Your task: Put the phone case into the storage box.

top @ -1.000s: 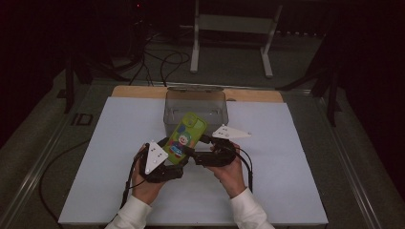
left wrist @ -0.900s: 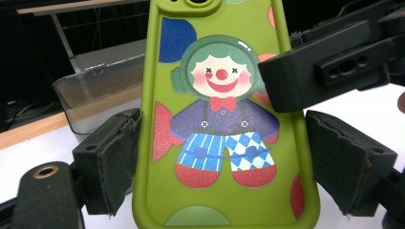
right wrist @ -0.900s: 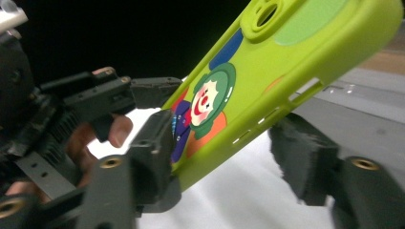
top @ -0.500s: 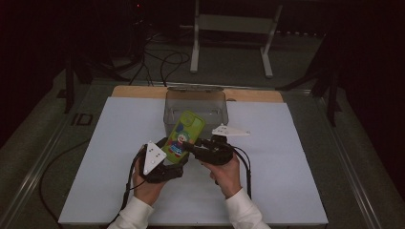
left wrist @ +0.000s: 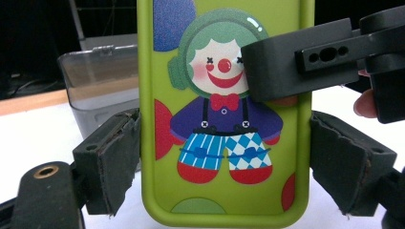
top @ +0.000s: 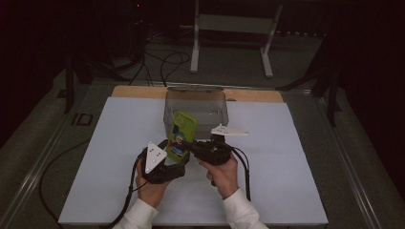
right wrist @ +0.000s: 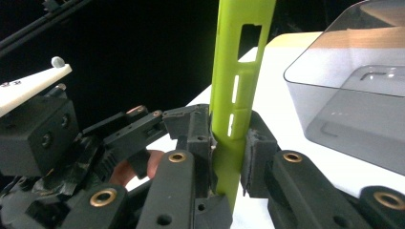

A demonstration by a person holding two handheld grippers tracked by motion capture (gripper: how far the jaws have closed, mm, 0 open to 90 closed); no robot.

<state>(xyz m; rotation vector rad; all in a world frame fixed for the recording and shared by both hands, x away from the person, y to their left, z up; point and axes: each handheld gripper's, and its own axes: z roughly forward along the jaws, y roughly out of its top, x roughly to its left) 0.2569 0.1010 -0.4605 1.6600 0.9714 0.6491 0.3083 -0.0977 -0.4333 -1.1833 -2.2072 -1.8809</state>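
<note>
A lime-green phone case (top: pixel 183 133) with a clown picture stands nearly upright above the white table, just in front of a clear plastic box (top: pixel 196 102). My left gripper (top: pixel 177 158) holds its lower end from the left. In the left gripper view its pads press both side edges of the case (left wrist: pixel 224 119). My right gripper (top: pixel 189 144) reaches in from the right. Its pads pinch the front and back of the case (right wrist: pixel 239 71). One right jaw covers part of the clown's face in the left gripper view.
The clear box (right wrist: pixel 353 95) sits close behind the case at the table's back middle. White sheet (top: pixel 286 167) spreads to both sides. A metal stand (top: pixel 229 24) and cables (top: pixel 162 57) are on the floor beyond the table.
The case has swung from a rightward tilt to nearly upright. My right gripper moved left and closed on it. The left hand stayed roughly in place.
</note>
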